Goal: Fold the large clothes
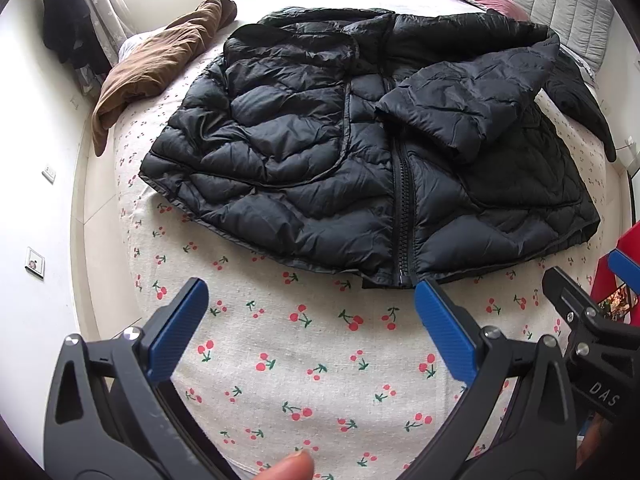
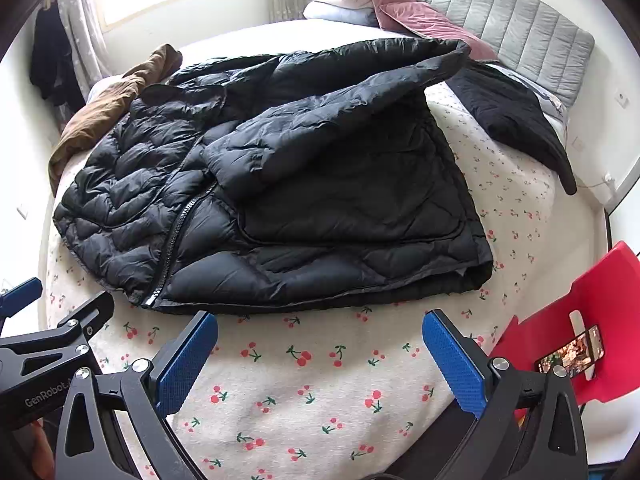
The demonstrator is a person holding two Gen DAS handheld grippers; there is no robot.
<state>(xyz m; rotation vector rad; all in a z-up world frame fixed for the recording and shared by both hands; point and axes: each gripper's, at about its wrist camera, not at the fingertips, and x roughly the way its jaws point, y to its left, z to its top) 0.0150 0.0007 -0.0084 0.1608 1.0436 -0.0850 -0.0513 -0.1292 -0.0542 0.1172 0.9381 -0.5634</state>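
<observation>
While both grippers are hovering over the near edge of the bed (image 1: 320, 380), the black puffer jacket (image 1: 360, 152) is lying spread on the cherry-print sheet beyond them, zipper (image 1: 402, 216) closed and hem facing the cameras. One sleeve (image 1: 472, 100) is lying folded across the chest. The left gripper (image 1: 312, 316) is standing wide apart with nothing between its blue pads, just short of the hem. The right gripper (image 2: 320, 340) is likewise spread wide and holding nothing, pointing down at bare sheet near the hem. A brown garment (image 1: 156, 64) is lying beside the jacket's far left side, and another black garment (image 2: 520, 120) is resting apart on the right. A red chair (image 2: 580, 320) with a phone (image 2: 572, 354) on it is standing by the bed.
</observation>
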